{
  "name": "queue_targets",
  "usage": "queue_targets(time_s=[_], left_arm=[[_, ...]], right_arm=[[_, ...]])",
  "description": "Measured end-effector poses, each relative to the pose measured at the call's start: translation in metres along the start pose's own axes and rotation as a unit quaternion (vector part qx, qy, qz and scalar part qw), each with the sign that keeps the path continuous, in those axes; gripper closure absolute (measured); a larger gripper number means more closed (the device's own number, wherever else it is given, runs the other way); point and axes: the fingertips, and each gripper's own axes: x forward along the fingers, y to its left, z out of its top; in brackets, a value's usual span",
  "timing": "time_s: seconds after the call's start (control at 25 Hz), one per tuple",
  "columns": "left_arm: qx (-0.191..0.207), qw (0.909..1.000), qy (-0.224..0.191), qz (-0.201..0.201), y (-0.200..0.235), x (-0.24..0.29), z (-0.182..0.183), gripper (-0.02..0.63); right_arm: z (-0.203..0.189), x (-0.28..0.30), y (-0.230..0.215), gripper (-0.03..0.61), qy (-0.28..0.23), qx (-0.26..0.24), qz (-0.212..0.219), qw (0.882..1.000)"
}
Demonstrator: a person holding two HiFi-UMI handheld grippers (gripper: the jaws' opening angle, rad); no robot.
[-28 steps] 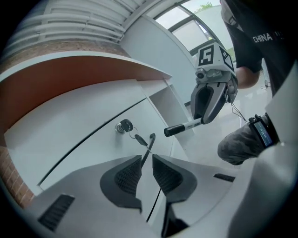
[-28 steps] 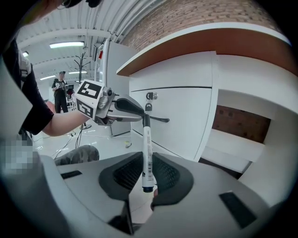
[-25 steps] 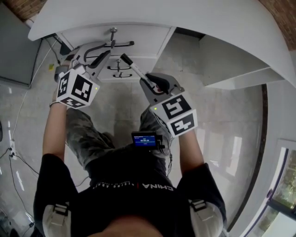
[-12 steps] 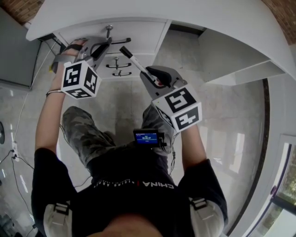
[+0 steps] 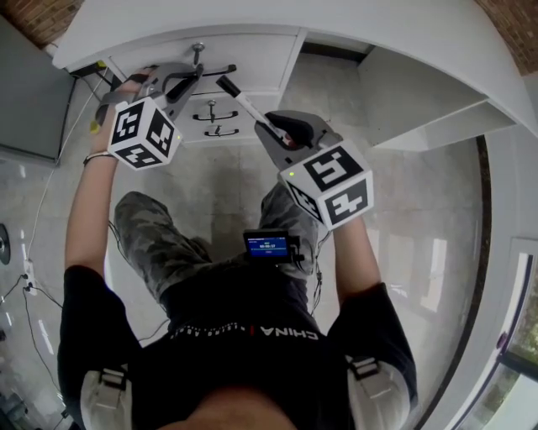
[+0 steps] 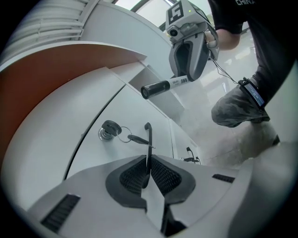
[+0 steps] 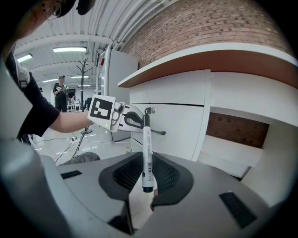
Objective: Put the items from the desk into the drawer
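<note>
The left tool (image 6: 148, 173) is closed tight on the thin dark bar handle (image 6: 148, 139) of the white top drawer (image 5: 252, 60), which looks shut under the white curved tabletop (image 5: 353, 25). A key on a ring (image 6: 110, 130) sits in the lock just beside the handle. Opening the drawer is the step in hand, I judge: pull straight back along the drawer's run without twisting the handle, and hold the other arm off to the side so nothing meets the moving front. The right tool (image 7: 147, 174) pinches the rear end of a white marker pen with a black cap (image 7: 146, 144), held in the air near the handle. Its long axis runs along that tool's own line, cap pointing forward at the drawer front
</note>
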Motion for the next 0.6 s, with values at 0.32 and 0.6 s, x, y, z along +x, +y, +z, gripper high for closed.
queue_targets(time_s=[0.32,0.6], left_arm=[[-0.025,0.9994,-0.013,-0.022,-0.019,-0.019,0.009,0.577],[-0.044,0.9982,-0.021,-0.034,-0.047,-0.055,0.024,0.577]], right_arm=[[0.002,-0.016,0.002,0.505,-0.013,0.001,-0.001,1.000],[0.020,-0.048,0.016,0.505,-0.033,-0.019,0.009,0.999]])
